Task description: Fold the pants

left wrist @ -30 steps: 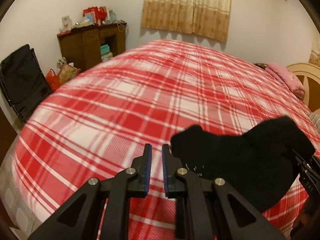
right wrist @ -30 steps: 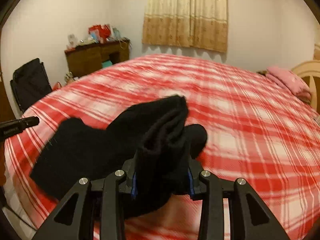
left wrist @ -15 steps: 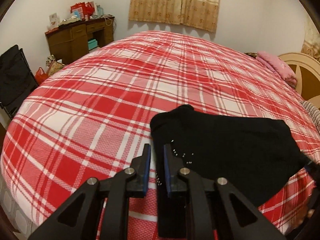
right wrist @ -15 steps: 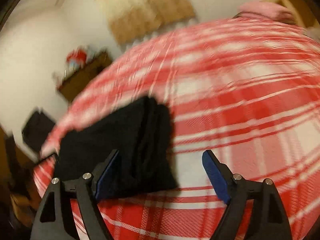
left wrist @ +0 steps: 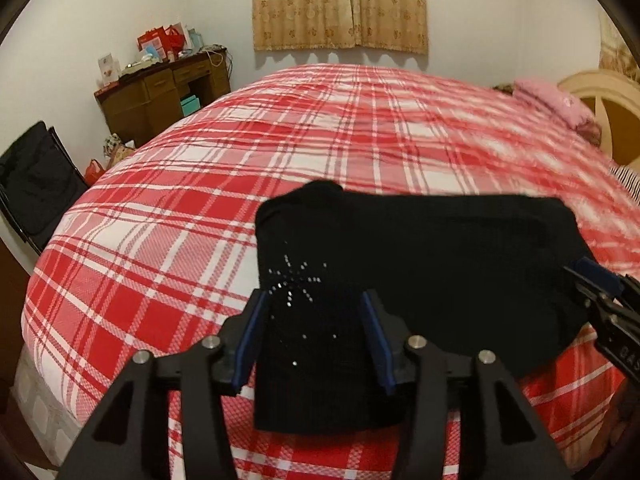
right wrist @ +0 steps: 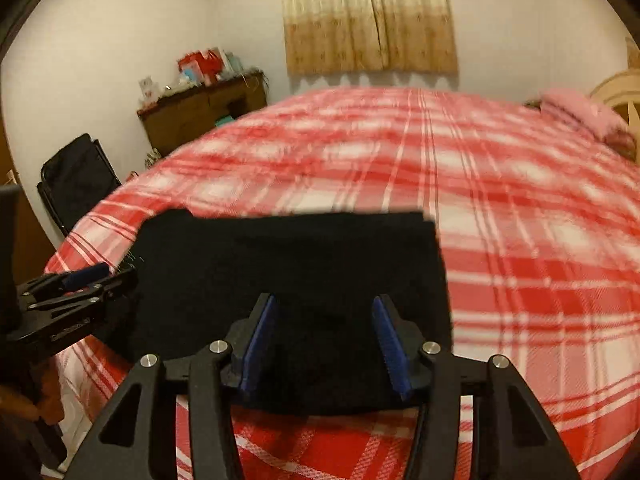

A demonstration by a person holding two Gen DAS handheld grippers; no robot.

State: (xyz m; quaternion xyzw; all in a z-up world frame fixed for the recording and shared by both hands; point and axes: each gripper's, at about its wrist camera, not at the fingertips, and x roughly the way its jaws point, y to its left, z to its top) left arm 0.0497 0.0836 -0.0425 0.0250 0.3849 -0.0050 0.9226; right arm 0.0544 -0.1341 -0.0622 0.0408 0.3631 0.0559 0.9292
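A second ago the right tongs (right wrist: 322, 344) were clamped on a raised bunch of the black pants (left wrist: 420, 256); now their blue pads stand wide apart and the cloth lies flat on the bed (left wrist: 280, 152). The left tongs (left wrist: 312, 340), nearly closed before, have spread too, straddling the sequinned end. The pants have gone from a rumpled heap to a neat folded rectangle.
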